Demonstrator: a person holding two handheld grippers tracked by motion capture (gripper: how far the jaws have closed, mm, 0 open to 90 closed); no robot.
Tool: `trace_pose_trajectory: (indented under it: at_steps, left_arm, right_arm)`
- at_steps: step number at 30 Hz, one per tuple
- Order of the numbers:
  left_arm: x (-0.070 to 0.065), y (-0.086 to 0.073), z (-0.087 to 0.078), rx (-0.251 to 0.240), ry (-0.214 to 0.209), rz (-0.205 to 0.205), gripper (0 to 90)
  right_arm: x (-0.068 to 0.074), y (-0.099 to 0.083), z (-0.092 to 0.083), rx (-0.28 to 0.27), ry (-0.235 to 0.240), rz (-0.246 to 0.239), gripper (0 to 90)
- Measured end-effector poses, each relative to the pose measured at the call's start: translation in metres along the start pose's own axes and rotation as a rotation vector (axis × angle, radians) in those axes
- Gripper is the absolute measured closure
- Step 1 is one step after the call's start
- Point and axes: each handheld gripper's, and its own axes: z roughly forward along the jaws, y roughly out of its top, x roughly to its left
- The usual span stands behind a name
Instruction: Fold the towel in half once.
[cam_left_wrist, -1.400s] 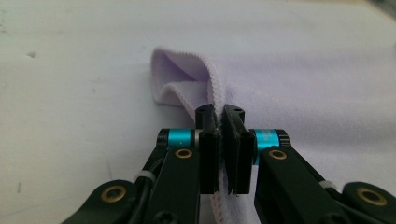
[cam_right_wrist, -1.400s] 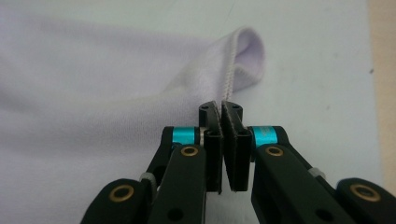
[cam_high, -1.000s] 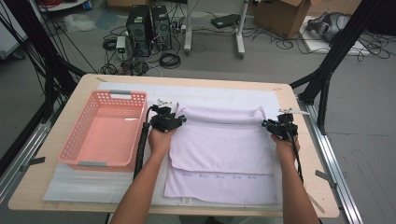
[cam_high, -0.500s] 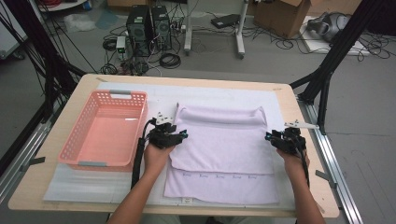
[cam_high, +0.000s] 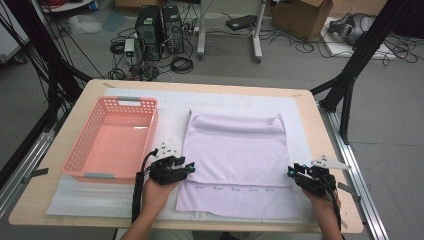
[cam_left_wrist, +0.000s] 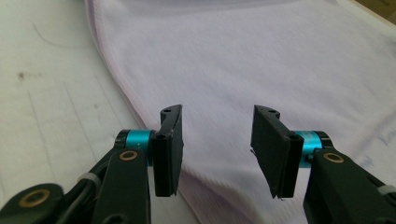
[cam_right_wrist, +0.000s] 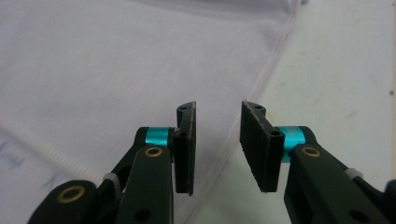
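A light purple towel (cam_high: 235, 160) lies flat on the white mat (cam_high: 170, 107) in the middle of the surface (cam_high: 307, 125), beside a pink basket (cam_high: 112, 137) that sits just to its left. The far part of the towel is folded over, so a second layer ends a little short of the near edge. The left tool (cam_high: 189, 167) sits at the left side of that folded layer, and the right tool (cam_high: 291, 172) sits at its right side. In the left gripper view the left tool (cam_left_wrist: 217, 140) has its jaws apart with the towel (cam_left_wrist: 261, 60) under them, and nothing is pinched; the jaws have just been closing a little. In the right gripper view the right tool (cam_right_wrist: 217, 135) is also apart, over the towel's pink hem, and it holds nothing; its jaws have just been closing a little too. What could go wrong is this: a tool might grab only the top layer, or both layers, when it wants just one. Then the fold would come out crooked. If one side pinches and the other misses, the towel would twist. A tool could also snag the mat and drag it along.
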Motion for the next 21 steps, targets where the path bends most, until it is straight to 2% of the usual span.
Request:
trace_pose_trajectory:
  at_steps: [4, 7, 9, 12, 15, 18, 21]
  left_arm:
    - [-0.002, -0.009, -0.004, -0.001, -0.058, -0.018, 57.6]
    - [-0.002, -0.01, -0.002, 0.017, -0.055, -0.006, 62.9]
    - [-0.003, -0.01, -0.002, 0.028, -0.06, 0.008, 70.3]
    - [-0.005, -0.01, 0.0, 0.046, -0.051, 0.025, 86.2]
    - [-0.005, -0.01, -0.001, 0.047, -0.049, 0.025, 89.4]
    - [-0.006, -0.011, -0.005, 0.023, -0.047, 0.024, 89.6]
    - [-0.005, -0.012, -0.012, -0.004, -0.049, 0.022, 89.7]
  right_arm:
    - [0.008, -0.012, -0.008, 0.029, 0.007, -0.012, 68.6]
    - [0.011, -0.016, -0.009, 0.041, 0.01, -0.016, 71.8]
    - [0.014, -0.016, -0.009, 0.049, 0.004, -0.033, 75.2]
    - [0.016, -0.017, -0.008, 0.066, 0.009, -0.049, 84.4]
    - [0.015, -0.018, -0.008, 0.064, 0.025, -0.029, 86.0]
    - [0.016, -0.018, -0.011, 0.047, 0.017, -0.054, 86.6]
    - [0.016, -0.017, -0.015, 0.027, 0.021, -0.046, 86.5]
